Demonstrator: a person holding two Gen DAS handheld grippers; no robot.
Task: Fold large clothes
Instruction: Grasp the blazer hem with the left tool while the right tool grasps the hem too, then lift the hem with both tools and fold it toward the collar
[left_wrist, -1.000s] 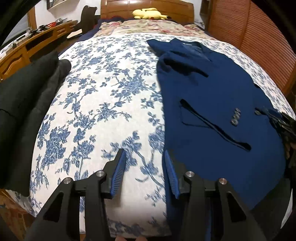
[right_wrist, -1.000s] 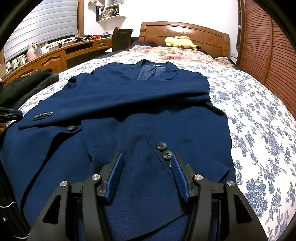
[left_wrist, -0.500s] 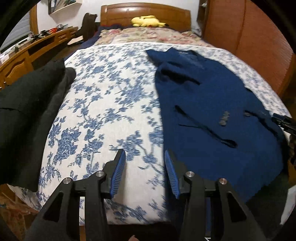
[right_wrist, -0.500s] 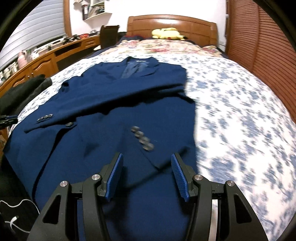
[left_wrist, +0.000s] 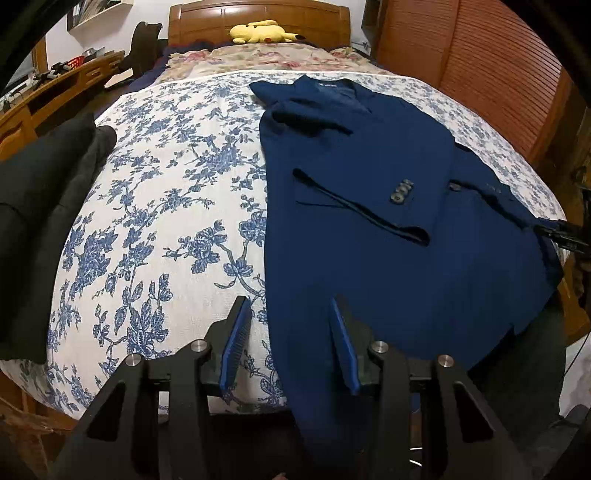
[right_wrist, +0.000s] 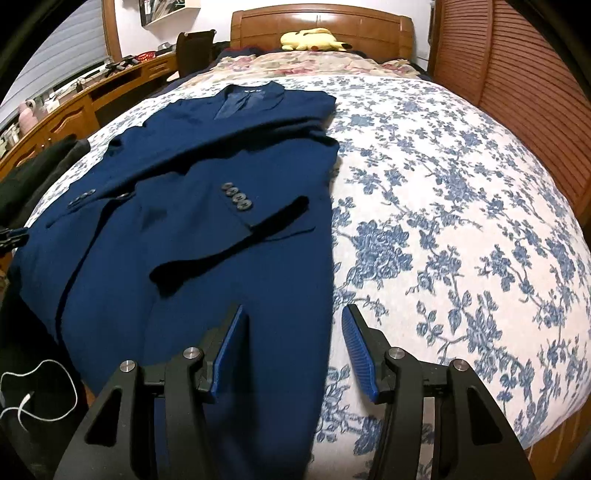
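Observation:
A navy blue suit jacket (left_wrist: 388, 236) lies flat on the bed, collar toward the headboard, its sleeves folded across the front with cuff buttons showing. Its hem hangs over the bed's near edge. My left gripper (left_wrist: 290, 325) is open and empty, above the jacket's left edge near the hem. My right gripper (right_wrist: 293, 328) is open and empty, above the right edge of the jacket (right_wrist: 229, 229) near the hem. The tip of the other gripper shows at the far side of each view.
The bed has a white quilt with blue flowers (left_wrist: 166, 206), also in the right wrist view (right_wrist: 461, 221). Dark clothes (left_wrist: 40, 206) are piled at the bed's left side. A yellow plush toy (left_wrist: 260, 31) lies by the wooden headboard. A louvered wooden wall (right_wrist: 517, 92) runs along the right.
Both grippers pulled back toward the foot of the bed. The left view shifted right toward the jacket's left edge; the right gripper moved right, from over the jacket front to its right edge.

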